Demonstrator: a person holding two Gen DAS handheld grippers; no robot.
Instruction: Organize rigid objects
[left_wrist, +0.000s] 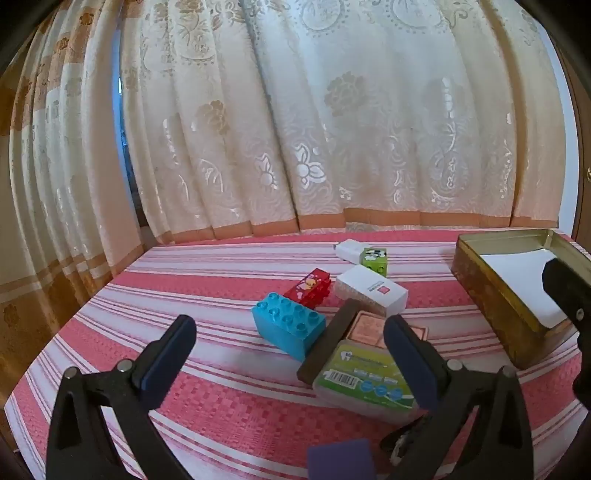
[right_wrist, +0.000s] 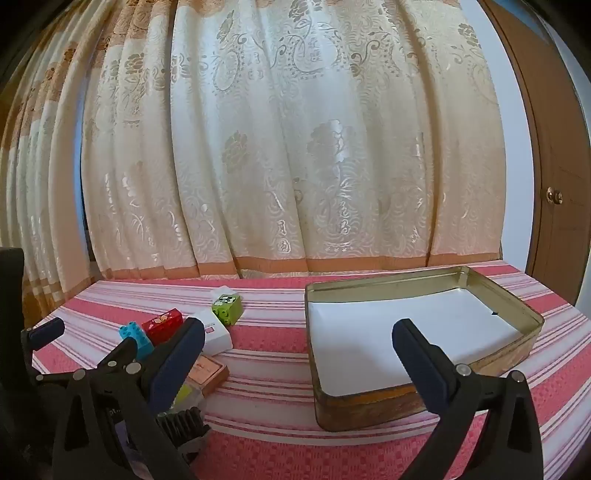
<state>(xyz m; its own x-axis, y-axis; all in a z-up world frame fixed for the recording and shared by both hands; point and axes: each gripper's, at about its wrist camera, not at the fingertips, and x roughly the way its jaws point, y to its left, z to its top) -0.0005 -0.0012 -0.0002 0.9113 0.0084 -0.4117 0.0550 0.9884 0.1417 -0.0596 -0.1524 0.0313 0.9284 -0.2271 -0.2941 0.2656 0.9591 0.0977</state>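
A floral cream curtain with an orange hem (right_wrist: 288, 147) hangs behind the counter, which is covered by a pink-and-white striped woven cloth (left_wrist: 207, 295). On the right side of the cloth stands an open rectangular gold metal tin (right_wrist: 533, 334) with a white sheet lining its bottom and nothing else in it. The right tongs (right_wrist: 299, 354) hover over its near edge, spread wide, grasping nothing. The left tongs (left_wrist: 290, 339) hover over the cluster to the left of the tin, also released and empty.

In that cluster, the blue studded plastic brick (left_wrist: 288, 326) lies beside a dark brown flat box with a pink patterned top (left_wrist: 364, 326). A clear plastic case with a green barcode label (left_wrist: 364, 380) rests against that box's near end. Behind them lie a white rectangular carton (left_wrist: 371, 291), a red printed plastic brick (left_wrist: 309, 288), a green printed plastic cube (left_wrist: 375, 260) and a small white block (left_wrist: 347, 249) touching the cube. All are outside the tin.
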